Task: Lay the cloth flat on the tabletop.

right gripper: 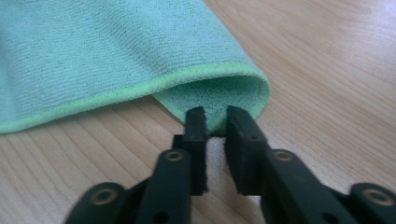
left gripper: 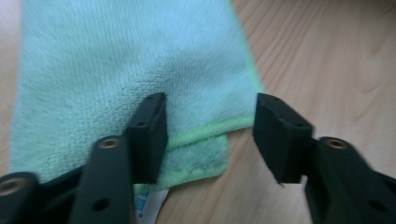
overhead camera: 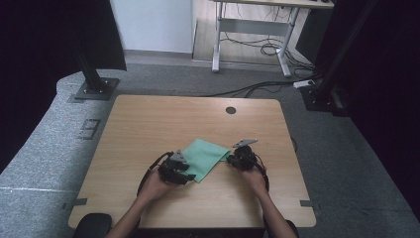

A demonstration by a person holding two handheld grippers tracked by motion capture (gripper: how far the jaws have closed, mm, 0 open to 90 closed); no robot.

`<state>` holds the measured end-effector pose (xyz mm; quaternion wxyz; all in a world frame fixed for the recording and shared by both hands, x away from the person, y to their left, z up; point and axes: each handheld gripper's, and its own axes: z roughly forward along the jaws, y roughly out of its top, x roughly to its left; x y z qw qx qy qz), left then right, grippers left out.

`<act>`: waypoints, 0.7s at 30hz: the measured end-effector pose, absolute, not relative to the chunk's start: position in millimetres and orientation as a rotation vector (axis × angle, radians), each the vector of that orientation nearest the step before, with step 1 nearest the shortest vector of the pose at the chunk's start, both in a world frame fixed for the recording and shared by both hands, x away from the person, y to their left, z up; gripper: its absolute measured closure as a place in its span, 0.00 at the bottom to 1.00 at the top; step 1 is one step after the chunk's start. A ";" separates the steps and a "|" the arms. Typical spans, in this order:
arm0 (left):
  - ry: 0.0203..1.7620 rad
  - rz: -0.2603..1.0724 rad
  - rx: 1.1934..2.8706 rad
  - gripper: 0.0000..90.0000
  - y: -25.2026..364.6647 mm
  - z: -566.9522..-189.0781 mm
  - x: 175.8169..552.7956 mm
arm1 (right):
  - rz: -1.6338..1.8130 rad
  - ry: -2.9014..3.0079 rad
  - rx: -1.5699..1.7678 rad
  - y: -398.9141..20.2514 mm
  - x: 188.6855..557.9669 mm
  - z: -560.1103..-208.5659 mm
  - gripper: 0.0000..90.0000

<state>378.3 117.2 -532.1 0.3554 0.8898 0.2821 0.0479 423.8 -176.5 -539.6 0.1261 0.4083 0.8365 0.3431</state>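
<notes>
A green cloth [overhead camera: 204, 157] lies folded on the wooden table [overhead camera: 148, 124], near the front middle. My left gripper [overhead camera: 190, 173] is at the cloth's near left corner. In the left gripper view the jaws of this gripper [left gripper: 210, 116] stand open. One pad is over the cloth [left gripper: 116, 60], the other over bare wood, and the folded corner lies between them untouched. A white label [left gripper: 149, 203] peeks out under that corner. My right gripper [overhead camera: 232, 159] is at the cloth's right corner. Its jaws [right gripper: 215, 114] are shut on the folded edge of the cloth [right gripper: 93, 46].
A round cable hole [overhead camera: 231, 110] sits near the table's far edge. A black stand base [overhead camera: 94, 89] is on the floor beyond the far left corner. A second desk [overhead camera: 257, 29] with loose cables stands behind. The person's forearms come in from the front edge.
</notes>
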 end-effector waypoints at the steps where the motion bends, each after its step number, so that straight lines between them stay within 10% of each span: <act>1: 0.724 0.162 2.313 0.58 116.2 -535.9 378.1 | 1.000 2.441 1.186 -177.4 423.7 -539.6 0.93; 7: 0.747 0.188 2.326 0.96 118.9 -533.1 377.3 | 0.983 2.453 1.171 -177.0 421.8 -538.7 0.99; 21: 0.769 0.098 2.131 0.97 135.8 -499.2 383.3 | 1.028 2.397 1.155 -188.2 418.3 -518.6 0.99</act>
